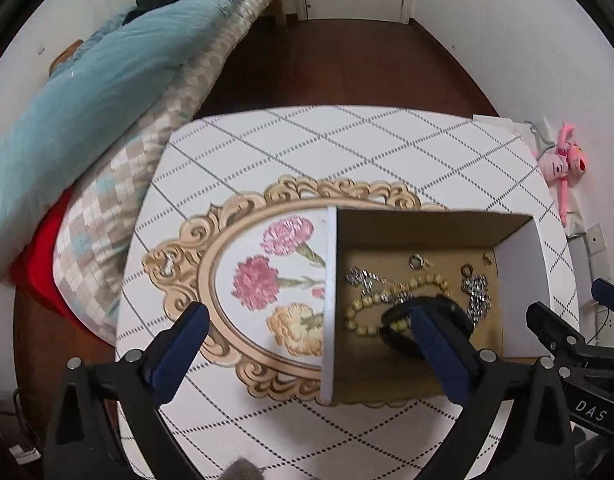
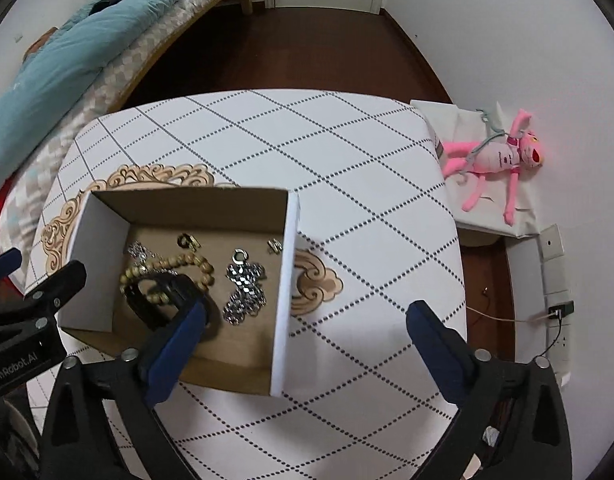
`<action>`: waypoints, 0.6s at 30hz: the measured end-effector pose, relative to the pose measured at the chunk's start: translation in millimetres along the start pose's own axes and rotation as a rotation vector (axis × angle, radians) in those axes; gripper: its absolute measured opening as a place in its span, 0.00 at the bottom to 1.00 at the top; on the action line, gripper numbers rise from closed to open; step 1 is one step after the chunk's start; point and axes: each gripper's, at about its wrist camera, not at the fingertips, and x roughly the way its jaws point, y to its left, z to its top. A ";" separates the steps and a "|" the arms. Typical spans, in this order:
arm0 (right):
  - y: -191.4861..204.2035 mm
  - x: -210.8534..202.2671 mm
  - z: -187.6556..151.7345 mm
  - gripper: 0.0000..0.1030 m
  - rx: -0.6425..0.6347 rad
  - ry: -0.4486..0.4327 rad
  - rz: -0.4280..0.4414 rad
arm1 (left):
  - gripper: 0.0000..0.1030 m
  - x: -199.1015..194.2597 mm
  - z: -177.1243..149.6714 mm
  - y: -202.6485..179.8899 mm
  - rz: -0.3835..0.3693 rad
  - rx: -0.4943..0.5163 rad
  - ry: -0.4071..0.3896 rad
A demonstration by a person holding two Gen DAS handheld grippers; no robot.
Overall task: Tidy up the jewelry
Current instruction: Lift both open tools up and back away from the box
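Note:
An open cardboard box (image 1: 519, 256) (image 2: 285, 288) stands on the table. Inside lie a wooden bead bracelet (image 1: 419, 282) (image 2: 195, 260), a black band (image 1: 447, 308) (image 2: 163, 284), silver chain pieces (image 1: 477, 292) (image 2: 245, 288), and small gold rings (image 1: 417, 261) (image 2: 187, 240). My left gripper (image 1: 307, 316) is open and empty, its fingers astride the box's left wall. My right gripper (image 2: 307, 312) is open and empty, astride the box's right wall. The right gripper's finger (image 1: 547, 324) shows in the left wrist view; the left gripper's finger (image 2: 55, 280) shows in the right wrist view.
The table (image 1: 307, 140) (image 2: 347, 160) has a white diamond-pattern cloth with a gold-framed flower print (image 1: 267, 272). A bed with a blue quilt (image 1: 107, 72) (image 2: 67, 40) lies left. A pink plush toy (image 1: 563, 160) (image 2: 503, 160) lies on a white bag right. Wall sockets and cables are at far right.

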 end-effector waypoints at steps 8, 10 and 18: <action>-4.8 -13.1 -12.7 0.99 0.021 -0.020 -0.006 | 1.00 -6.5 -13.8 -2.4 -0.011 -0.024 0.008; -5.1 -21.9 -16.9 0.99 0.024 -0.038 -0.012 | 1.00 -16.1 -18.3 -3.0 -0.019 -0.026 -0.002; -9.3 -72.6 -42.8 0.99 0.049 -0.118 -0.036 | 1.00 -76.0 -36.5 2.1 -0.020 -0.047 -0.093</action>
